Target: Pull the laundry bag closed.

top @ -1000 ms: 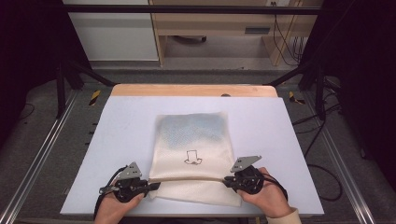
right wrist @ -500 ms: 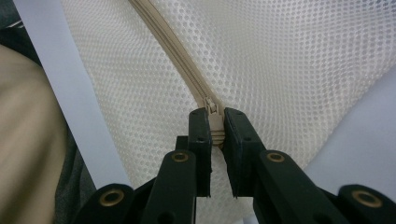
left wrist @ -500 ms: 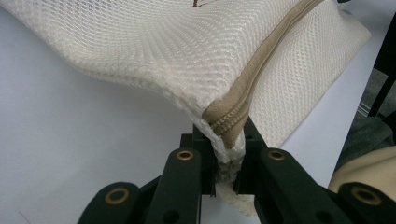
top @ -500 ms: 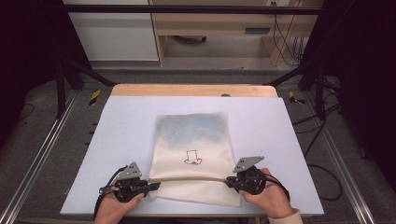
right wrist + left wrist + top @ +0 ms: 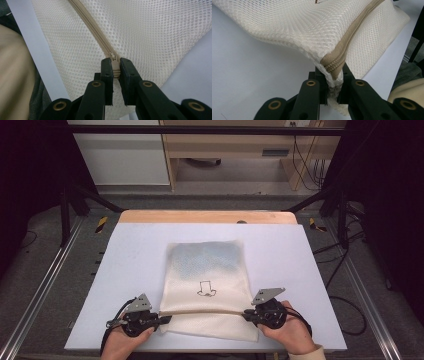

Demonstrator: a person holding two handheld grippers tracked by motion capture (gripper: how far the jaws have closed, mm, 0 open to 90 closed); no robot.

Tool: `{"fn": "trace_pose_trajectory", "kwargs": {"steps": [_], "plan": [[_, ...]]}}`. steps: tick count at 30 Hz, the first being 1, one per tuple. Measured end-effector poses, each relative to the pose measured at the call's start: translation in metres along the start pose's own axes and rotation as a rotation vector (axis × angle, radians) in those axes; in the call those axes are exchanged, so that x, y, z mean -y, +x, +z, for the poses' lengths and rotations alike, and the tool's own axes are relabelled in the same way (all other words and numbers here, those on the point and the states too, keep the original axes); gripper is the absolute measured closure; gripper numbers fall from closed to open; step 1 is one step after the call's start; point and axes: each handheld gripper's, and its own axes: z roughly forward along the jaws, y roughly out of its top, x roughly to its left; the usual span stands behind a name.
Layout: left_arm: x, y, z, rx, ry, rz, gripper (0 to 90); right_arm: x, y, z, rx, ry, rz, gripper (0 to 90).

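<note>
Both hands sit low at the near edge of the white tabletop (image 5: pixel 125 265), knuckles outward, stretching a cream mesh laundry bag (image 5: pixel 207 285) between them. Close up, the left hand-held gripper (image 5: pixel 332 85) pinches the bag's corner at the zipper's (image 5: pixel 202 311) end; the right hand-held gripper (image 5: pixel 115 71) clamps the zipper pull (image 5: pixel 114 65).

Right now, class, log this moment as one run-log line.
left tongs: shut on mesh laundry bag corner | right tongs: shut on zipper pull | zipper: closed | bag on table
</note>
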Motion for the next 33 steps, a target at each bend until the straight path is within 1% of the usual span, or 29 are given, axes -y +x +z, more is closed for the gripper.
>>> {"fn": "trace_pose_trajectory", "kwargs": {"steps": [9, 10, 24, 30, 33], "plan": [[0.0001, 0.0000, -0.0002, -0.002, 0.001, 0.001, 82.2, 0.0008, -0.0007, 0.0002, 0.000, -0.001, -0.005, 82.0], [0.0001, 0.0000, -0.0002, -0.001, 0.001, 0.001, 82.1, 0.0008, -0.0002, 0.0001, 0.002, 0.003, 0.006, 82.0], [-0.0002, -0.0001, -0.0005, 0.000, 0.001, 0.003, 82.2, 0.0012, -0.0013, -0.0001, 0.001, 0.007, 0.000, 82.0], [-0.0003, -0.0004, -0.0003, -0.002, -0.001, 0.001, 82.2, 0.0024, -0.0020, -0.0009, 0.007, 0.016, 0.017, 82.0], [-0.0003, -0.0004, -0.0004, -0.001, -0.001, 0.001, 82.2, 0.0036, -0.0028, -0.0015, 0.010, 0.015, 0.015, 82.0]]}}
